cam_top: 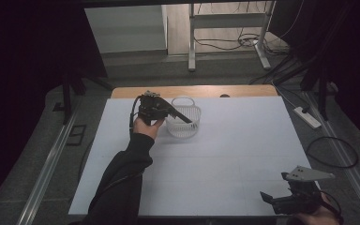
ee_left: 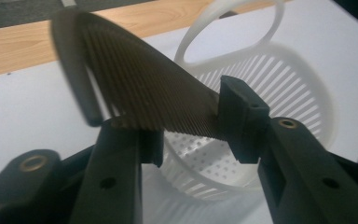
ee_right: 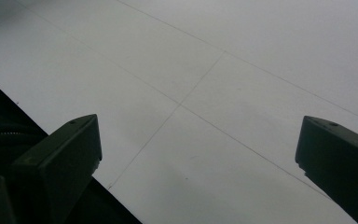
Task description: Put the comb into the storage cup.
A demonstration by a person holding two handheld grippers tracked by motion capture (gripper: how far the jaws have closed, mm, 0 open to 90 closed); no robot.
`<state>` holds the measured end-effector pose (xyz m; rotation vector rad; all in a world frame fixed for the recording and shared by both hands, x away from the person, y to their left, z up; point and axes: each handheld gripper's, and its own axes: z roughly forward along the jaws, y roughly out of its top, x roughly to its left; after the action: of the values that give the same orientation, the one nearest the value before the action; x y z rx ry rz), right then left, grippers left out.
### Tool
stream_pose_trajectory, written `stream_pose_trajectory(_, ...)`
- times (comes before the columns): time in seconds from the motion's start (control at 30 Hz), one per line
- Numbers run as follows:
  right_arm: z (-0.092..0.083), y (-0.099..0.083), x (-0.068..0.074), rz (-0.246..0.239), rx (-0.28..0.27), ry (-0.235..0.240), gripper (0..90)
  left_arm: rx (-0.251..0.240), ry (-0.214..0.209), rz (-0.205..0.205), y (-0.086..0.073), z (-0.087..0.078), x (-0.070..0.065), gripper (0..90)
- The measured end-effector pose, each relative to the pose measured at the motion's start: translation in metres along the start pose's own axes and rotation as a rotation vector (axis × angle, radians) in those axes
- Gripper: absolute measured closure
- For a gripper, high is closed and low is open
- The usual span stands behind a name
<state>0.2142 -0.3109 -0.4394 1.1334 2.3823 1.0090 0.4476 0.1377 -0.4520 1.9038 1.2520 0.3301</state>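
Observation:
A dark fine-toothed comb (ee_left: 144,88) lies tilted between the jaws of my left gripper (ee_left: 193,135), its far end blurred. The pads stand a little apart and do not clamp it. Right below it is a white slotted basket (ee_left: 307,79) with a hoop handle. From above, my left gripper (cam_top: 168,111) hangs at the basket's (cam_top: 183,126) left rim, and the comb (cam_top: 182,116) reaches out over the basket's mouth. My right gripper (cam_top: 274,200) rests near the table's front right corner. Its jaws stand wide open over bare tabletop (ee_right: 214,70), and nothing is between them (ee_right: 198,140).
The white table (cam_top: 225,154) has a wooden strip (cam_top: 192,91) along its far edge. On the floor lie a power strip (cam_top: 307,117) and cables (cam_top: 333,152) at the right, and a metal frame (cam_top: 192,37) stands beyond the table.

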Motion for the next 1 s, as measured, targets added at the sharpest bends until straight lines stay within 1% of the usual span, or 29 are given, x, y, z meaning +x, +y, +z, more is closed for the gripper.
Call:
stream_pose_trajectory(0.3, 0.0001, 0.0, 0.0004, -0.003, 0.0, 0.0, 0.8, 0.025, 0.037, 0.016, -0.0044, 0.0041, 0.0009, 50.0)
stream_pose_trajectory(0.5, 0.0001, 0.0001, 0.0004, -0.003, 0.001, -0.001, 0.8, 0.041, 0.046, 0.019, -0.0058, 0.0057, 0.0007, 41.6)
stream_pose_trajectory(0.6, 0.0001, 0.0001, 0.0005, -0.004, 0.002, -0.001, 0.8, 0.05, 0.042, 0.018, -0.0063, 0.0067, 0.0011, 38.0)
stream_pose_trajectory(0.83, 0.0002, 0.0001, 0.0008, -0.006, 0.003, 0.0, 0.8, 0.057, 0.035, 0.021, -0.006, 0.0062, 0.0017, 24.7)
stream_pose_trajectory(1.0, 0.0001, 0.0001, 0.0006, -0.005, 0.001, 0.0, 0.8, 0.073, 0.025, 0.027, -0.0068, 0.0061, 0.0029, 14.1)
